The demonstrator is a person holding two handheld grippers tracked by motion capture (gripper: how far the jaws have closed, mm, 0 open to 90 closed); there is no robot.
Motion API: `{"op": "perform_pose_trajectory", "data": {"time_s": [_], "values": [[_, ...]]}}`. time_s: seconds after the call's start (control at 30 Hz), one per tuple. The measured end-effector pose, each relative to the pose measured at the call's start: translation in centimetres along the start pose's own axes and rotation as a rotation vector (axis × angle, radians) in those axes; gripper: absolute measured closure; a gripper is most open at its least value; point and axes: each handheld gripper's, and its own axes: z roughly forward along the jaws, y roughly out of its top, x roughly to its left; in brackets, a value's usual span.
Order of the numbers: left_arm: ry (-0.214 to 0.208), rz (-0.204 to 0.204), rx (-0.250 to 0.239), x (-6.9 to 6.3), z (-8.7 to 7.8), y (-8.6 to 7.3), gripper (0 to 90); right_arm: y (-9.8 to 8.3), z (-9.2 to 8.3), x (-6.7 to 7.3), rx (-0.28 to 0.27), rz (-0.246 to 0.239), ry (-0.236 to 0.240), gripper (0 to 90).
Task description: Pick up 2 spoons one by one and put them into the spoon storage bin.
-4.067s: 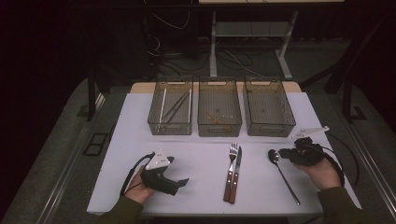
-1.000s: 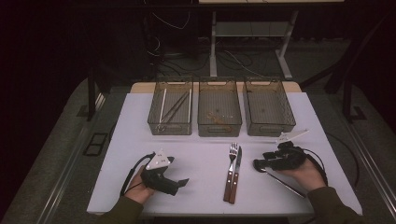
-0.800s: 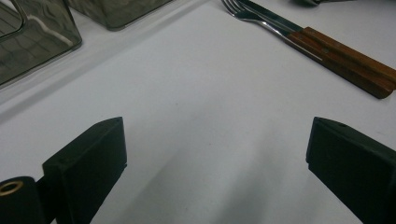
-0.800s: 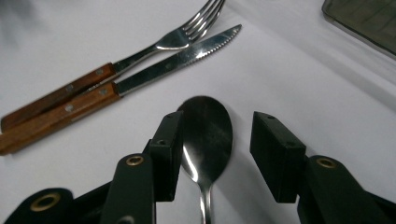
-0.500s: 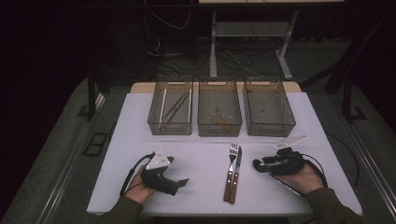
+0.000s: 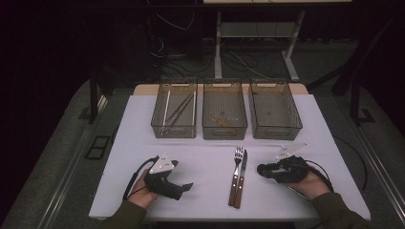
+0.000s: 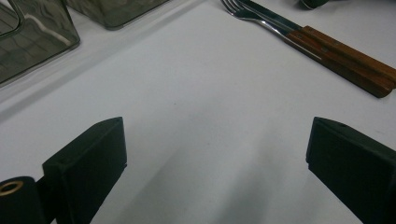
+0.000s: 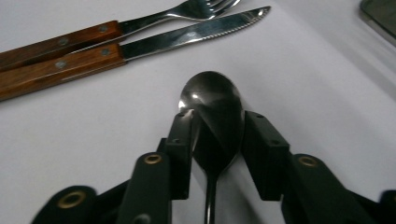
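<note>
While the right gripper (image 8: 212,140) lies low over the white table (image 6: 143,138), its two black jaws sit on either side of a dark metal spoon (image 8: 212,121), right at the bowl where it narrows toward the neck; they have just been closing in on it, and from the right gripper view the pads look to be touching or all but touching the bowl's edges, though I would not swear the grip is firm yet. The spoon runs straight along the gripper's own line, bowl pointing away from the hand and handle passing back under it, so the jaws pinch across its width, not its length. From the high view that gripper (image 6: 267,170) is near the table's front right, pointing left toward a fork (image 6: 237,174) and a knife (image 6: 241,176) with wooden handles, which lie side by side just beyond the spoon's tip. Farther back stand three clear bins (image 6: 224,114) in a row, well apart from the spoon. The left gripper (image 6: 184,188) rests at the front left with its jaws wide apart and nothing between them, much farther from the spoon than the right one.
</note>
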Motion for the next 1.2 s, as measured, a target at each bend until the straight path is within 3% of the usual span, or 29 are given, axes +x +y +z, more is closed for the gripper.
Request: {"op": "perform_pose_trajectory", "data": {"time_s": [0.4, 0.57, 0.83, 1.0, 1.2], "values": [[0.001, 0.002, -0.001, 0.0, 0.0, 0.0, 3.6, 0.0, -0.4, -0.1, -0.013, -0.019, 0.014, 80.6], [0.001, 0.005, 0.000, 0.0, -0.1, 0.0, 3.6, 0.1, -0.7, -0.2, -0.026, -0.020, 0.043, 86.9], [0.000, 0.004, -0.002, 0.0, -0.1, 0.0, 3.6, 0.1, -0.9, -0.3, -0.015, -0.014, 0.082, 88.9], [0.001, 0.004, -0.003, 0.0, -0.1, 0.1, 3.6, 0.2, -1.0, -0.3, -0.010, -0.002, 0.082, 88.9], [0.000, 0.005, -0.003, 0.0, -0.1, 0.1, 3.6, 0.5, -1.7, -0.5, -0.056, 0.011, 0.068, 88.9]]}}
